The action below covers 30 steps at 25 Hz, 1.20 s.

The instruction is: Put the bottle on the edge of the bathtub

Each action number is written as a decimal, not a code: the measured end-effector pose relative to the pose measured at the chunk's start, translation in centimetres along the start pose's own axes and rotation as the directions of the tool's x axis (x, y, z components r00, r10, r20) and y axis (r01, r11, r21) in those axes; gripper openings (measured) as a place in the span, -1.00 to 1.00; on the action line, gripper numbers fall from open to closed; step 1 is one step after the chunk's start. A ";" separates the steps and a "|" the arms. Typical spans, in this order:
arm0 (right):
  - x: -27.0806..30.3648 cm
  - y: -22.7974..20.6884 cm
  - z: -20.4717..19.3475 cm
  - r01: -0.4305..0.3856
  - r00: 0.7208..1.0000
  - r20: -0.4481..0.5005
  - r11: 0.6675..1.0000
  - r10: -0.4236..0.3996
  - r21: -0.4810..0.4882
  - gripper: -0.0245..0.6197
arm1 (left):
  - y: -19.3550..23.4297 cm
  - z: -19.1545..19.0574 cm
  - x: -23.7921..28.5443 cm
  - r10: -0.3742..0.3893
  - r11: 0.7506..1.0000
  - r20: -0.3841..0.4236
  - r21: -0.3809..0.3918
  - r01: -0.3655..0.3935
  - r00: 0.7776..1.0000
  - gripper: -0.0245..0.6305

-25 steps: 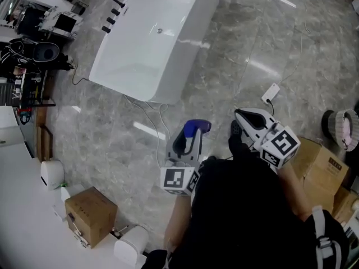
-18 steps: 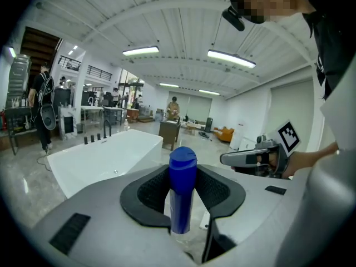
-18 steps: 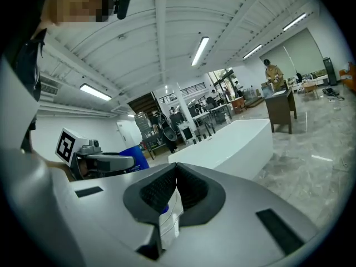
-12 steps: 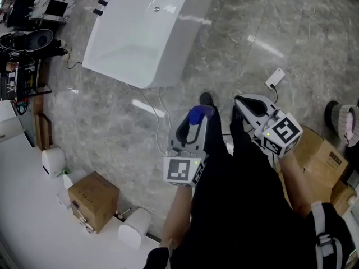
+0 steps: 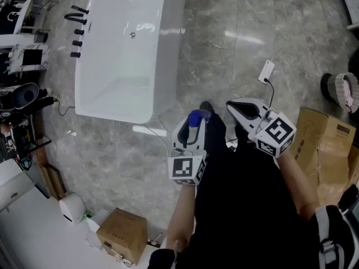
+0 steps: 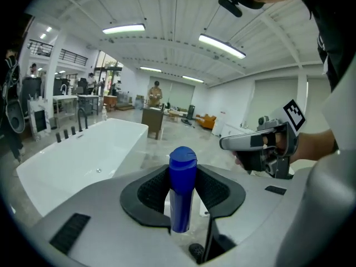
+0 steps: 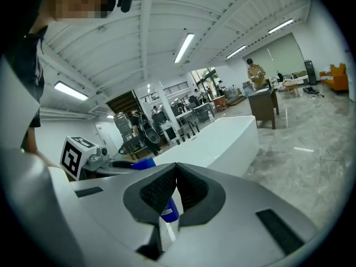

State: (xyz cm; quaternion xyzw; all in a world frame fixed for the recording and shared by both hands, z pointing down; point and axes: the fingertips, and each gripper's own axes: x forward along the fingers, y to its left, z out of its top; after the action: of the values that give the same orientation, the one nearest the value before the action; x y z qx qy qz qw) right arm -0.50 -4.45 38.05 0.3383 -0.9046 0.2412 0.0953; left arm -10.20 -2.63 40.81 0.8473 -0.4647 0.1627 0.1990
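A blue bottle point(image 5: 196, 122) with a rounded cap stands upright between the pads of my left gripper point(image 5: 193, 120), which is shut on it. In the left gripper view the bottle point(image 6: 182, 189) fills the gap of the left gripper point(image 6: 182, 174). The white bathtub point(image 5: 168, 55) lies on the floor up and to the left, apart from both grippers, and it also shows as the tub point(image 6: 83, 160) and the tub point(image 7: 222, 141). My right gripper point(image 5: 232, 105) hovers beside the left one, its pads meeting at the tips with nothing between them point(image 7: 176, 170).
Black tap fittings point(image 5: 76, 29) stand along the tub's far side. A white plug box point(image 5: 266, 72) with its cable lies on the marble floor. Cardboard boxes sit at the lower left point(image 5: 124, 235) and at the right point(image 5: 324, 144). People stand far off in the hall point(image 6: 155, 93).
Both grippers have travelled forward with the person toward the tub, which now sits further left and more lengthwise in the head view. The bottle stays gripped in the left gripper.
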 end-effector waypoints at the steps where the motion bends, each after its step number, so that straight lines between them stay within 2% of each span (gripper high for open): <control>1: 0.8 -0.6 -0.3 0.014 1.000 0.010 0.999 -0.015 0.029 -0.89 | 0.6 -0.3 0.9 -0.027 1.000 -0.016 0.009 0.027 1.000 -0.47; 4: 2.8 -2.9 -1.5 0.087 0.996 0.018 0.994 -0.088 0.062 -0.89 | 2.3 -1.7 4.1 -0.096 0.995 -0.053 0.015 0.097 0.994 -0.47; 8: 5.2 -5.7 -4.3 0.160 0.987 -0.025 0.984 -0.159 0.074 -0.89 | 4.2 -4.2 8.1 -0.135 0.990 -0.101 0.019 0.138 0.986 -0.47; 13: 7.8 -8.8 -8.9 0.172 0.983 -0.087 0.979 -0.163 0.110 -0.89 | 5.6 -8.8 12.9 -0.163 0.986 -0.170 0.001 0.165 0.972 -0.47; 16: 9.6 -11.4 -11.8 0.162 0.982 -0.116 0.977 -0.147 0.136 -0.89 | 6.5 -11.7 16.3 -0.175 0.984 -0.179 0.005 0.179 0.968 -0.47; 20: 12.7 -15.6 -14.5 0.163 0.984 -0.099 0.972 -0.147 0.168 -0.89 | 8.9 -15.8 20.5 -0.162 0.986 -0.183 0.007 0.166 0.970 -0.47; 24: 15.9 -19.5 -18.5 0.155 0.984 -0.112 0.976 -0.138 0.155 -0.89 | 11.8 -20.4 24.9 -0.112 0.993 -0.210 0.012 0.117 0.971 -0.47; 30: 19.1 -24.0 -24.6 0.137 0.981 -0.155 0.981 -0.115 0.138 -0.89 | 16.2 -27.4 30.2 -0.062 0.997 -0.251 -0.061 0.049 0.966 -0.47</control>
State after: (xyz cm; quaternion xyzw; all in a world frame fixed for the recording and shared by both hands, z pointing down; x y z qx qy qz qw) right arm 1.18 -18.67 74.72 0.3827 -0.8515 0.3251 0.1511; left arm -10.92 -19.02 81.54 0.8267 -0.4159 0.2511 0.2838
